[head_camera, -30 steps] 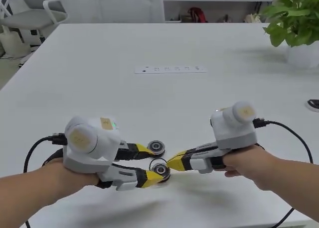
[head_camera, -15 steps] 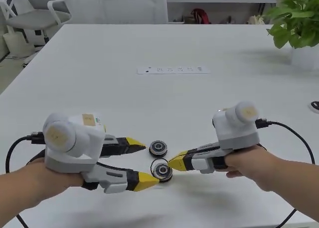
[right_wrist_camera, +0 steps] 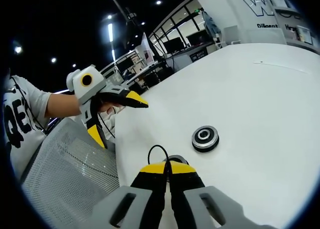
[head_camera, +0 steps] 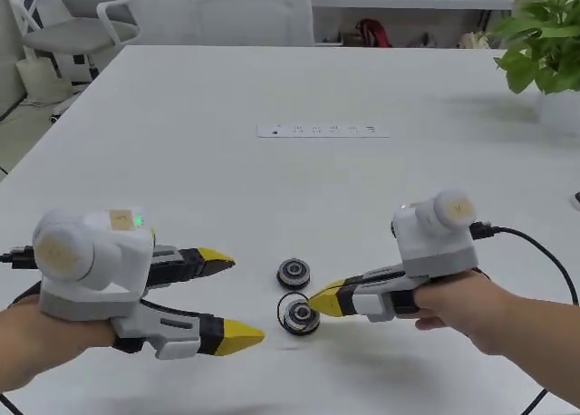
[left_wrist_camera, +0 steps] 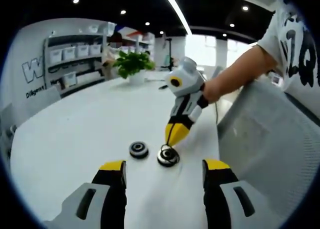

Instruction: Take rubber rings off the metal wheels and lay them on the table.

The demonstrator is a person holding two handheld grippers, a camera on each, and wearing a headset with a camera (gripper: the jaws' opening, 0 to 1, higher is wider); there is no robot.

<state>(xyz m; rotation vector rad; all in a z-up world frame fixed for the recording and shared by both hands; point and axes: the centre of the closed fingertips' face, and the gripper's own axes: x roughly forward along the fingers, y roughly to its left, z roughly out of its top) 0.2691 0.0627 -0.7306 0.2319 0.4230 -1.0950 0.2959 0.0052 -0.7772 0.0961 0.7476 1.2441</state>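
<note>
Two small metal wheels lie near the table's front edge: the farther wheel (head_camera: 293,272) (left_wrist_camera: 138,149) (right_wrist_camera: 205,137) and the nearer wheel (head_camera: 300,316) (left_wrist_camera: 168,157) (right_wrist_camera: 178,160). My right gripper (head_camera: 317,302) (left_wrist_camera: 176,134) (right_wrist_camera: 168,170) is shut on a thin black rubber ring (head_camera: 288,302) (right_wrist_camera: 156,152), which loops up from the nearer wheel. My left gripper (head_camera: 231,299) (left_wrist_camera: 165,167) (right_wrist_camera: 117,111) hovers to the left of both wheels, open wide and holding nothing.
A white power strip (head_camera: 323,130) lies flat mid-table. A potted plant (head_camera: 544,34) stands at the far right and an office chair (head_camera: 82,16) beyond the far left corner. The white table (head_camera: 272,188) has bare room behind the wheels. Cables trail from both grippers.
My left gripper has drawn back to the left, away from the wheels, with its jaws wide apart. The right gripper has stayed at the nearer wheel, pinching the ring.
</note>
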